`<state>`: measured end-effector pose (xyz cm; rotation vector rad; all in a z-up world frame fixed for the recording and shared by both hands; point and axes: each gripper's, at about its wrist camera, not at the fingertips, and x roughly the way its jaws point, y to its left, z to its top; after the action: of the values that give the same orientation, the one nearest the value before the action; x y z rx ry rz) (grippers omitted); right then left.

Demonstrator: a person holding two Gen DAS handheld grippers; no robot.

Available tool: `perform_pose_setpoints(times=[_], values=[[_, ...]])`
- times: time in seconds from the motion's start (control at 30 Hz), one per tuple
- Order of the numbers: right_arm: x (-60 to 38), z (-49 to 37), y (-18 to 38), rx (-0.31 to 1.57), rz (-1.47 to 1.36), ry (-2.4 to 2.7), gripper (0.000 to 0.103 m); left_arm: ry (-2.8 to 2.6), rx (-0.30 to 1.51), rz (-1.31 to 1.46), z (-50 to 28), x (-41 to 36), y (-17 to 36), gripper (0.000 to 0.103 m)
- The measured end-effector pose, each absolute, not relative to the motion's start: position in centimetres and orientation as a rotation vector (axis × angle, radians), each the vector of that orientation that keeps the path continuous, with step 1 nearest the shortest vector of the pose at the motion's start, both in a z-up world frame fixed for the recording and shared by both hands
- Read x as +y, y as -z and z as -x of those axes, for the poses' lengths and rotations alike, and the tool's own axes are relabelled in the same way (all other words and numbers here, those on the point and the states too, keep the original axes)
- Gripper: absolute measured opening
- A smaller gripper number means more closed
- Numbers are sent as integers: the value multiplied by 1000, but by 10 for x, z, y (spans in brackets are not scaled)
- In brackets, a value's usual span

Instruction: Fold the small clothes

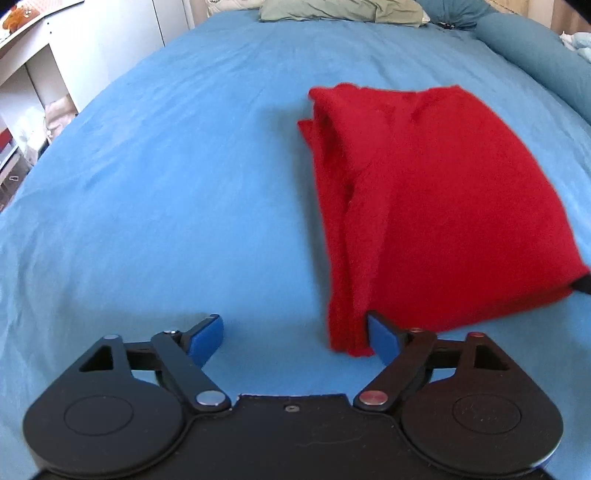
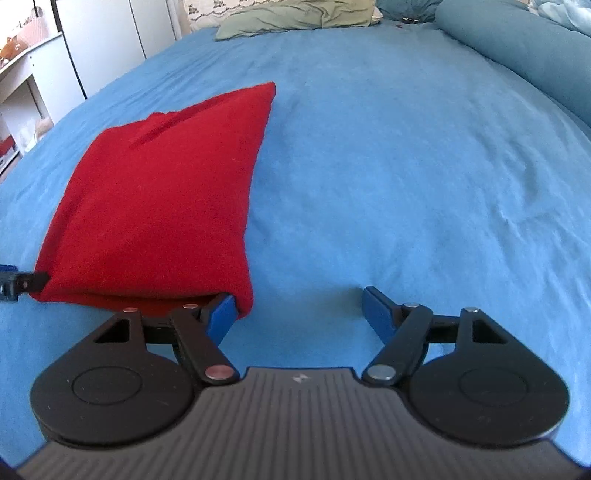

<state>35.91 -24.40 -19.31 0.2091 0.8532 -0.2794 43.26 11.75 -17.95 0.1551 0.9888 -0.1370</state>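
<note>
A folded red garment (image 1: 424, 206) lies on the blue bedsheet (image 1: 166, 203), in layers with its stacked edges on the left side. My left gripper (image 1: 295, 334) is open, its right pad touching the garment's near left corner. In the right wrist view the same red garment (image 2: 159, 206) lies to the left. My right gripper (image 2: 299, 308) is open, its left pad against the garment's near right corner. The tip of the left gripper (image 2: 22, 282) shows at the garment's other near corner.
A green pillow (image 1: 340, 9) and a dark blue bolster (image 1: 535, 55) lie at the head and right side of the bed. White shelves and a cupboard (image 1: 44, 74) stand beyond the bed's left edge. Open bedsheet spreads on the right (image 2: 424, 184).
</note>
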Motion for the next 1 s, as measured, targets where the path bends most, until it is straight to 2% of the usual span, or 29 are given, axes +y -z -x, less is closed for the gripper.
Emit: perform_pose_setpoints(times=[0.2, 0.23, 0.3, 0.37, 0.53, 0.67, 0.8, 0.83, 0.9, 0.93, 1.0], values=[[-243, -359, 171, 912, -146, 141, 91, 172, 981, -135, -429, 121, 151, 88], [-248, -356, 161, 903, -156, 111, 95, 182, 957, -150, -428, 120, 138, 89], [-257, -357, 143, 889, -199, 55, 103, 218, 916, -176, -431, 116, 117, 99], [-272, -368, 127, 875, -264, 1, 103, 273, 883, -177, -444, 114, 100, 103], [-299, -430, 122, 888, -422, -45, 103, 405, 979, -46, -510, 114, 116, 103], [-309, -488, 155, 953, -515, -45, 103, 422, 1094, 199, -554, 125, 156, 83], [-310, -514, 183, 1000, -614, -79, 103, 420, 1124, 237, -571, 114, 172, 80], [-309, -516, 187, 1008, -616, -75, 100, 432, 1123, 244, -571, 111, 174, 76], [-306, -519, 193, 1010, -627, -88, 86, 442, 1131, 254, -573, 106, 177, 59], [-304, -521, 195, 1014, -639, -99, 71, 443, 1132, 259, -575, 103, 177, 55], [-300, -523, 198, 1015, -663, -97, 66, 443, 1130, 261, -576, 97, 175, 38]])
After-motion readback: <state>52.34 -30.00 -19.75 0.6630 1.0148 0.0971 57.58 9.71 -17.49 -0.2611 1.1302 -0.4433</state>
